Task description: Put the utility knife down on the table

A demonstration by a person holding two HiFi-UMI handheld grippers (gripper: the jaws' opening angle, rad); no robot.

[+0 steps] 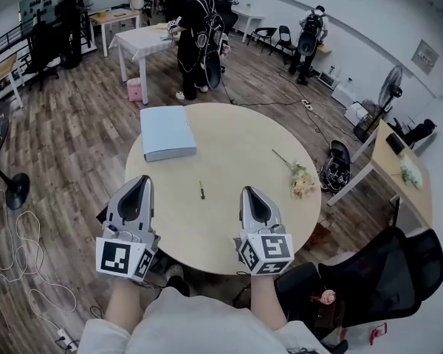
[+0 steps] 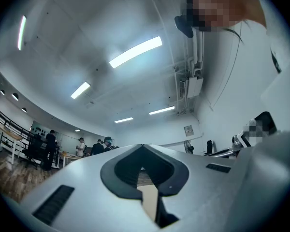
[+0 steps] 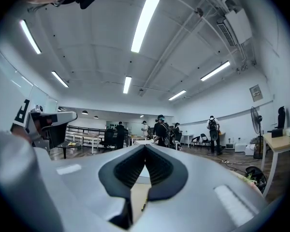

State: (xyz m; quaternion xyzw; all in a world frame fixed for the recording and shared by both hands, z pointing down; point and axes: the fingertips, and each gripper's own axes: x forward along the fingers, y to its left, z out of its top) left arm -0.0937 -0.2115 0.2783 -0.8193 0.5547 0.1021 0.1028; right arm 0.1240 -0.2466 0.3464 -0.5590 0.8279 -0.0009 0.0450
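Already down | utility knife [image 1: 201,189] lies loose at centre of worktop [image 1: 236,139] | left gripper [image 1: 141,183] at 7 o'clock, right gripper [image 1: 252,196] at 5 o'clock | both jaws closed, empty; task seemingly done

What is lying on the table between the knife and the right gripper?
Nothing. The head view shows only bare table between the knife and the right gripper, whose jaws are together and empty.

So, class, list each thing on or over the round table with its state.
Knife: lying flat on the table, not held.
Folder: closed, lying flat.
Flowers: lying on their side by the table's edge.
Left gripper: shut, empty.
Right gripper: shut, empty.
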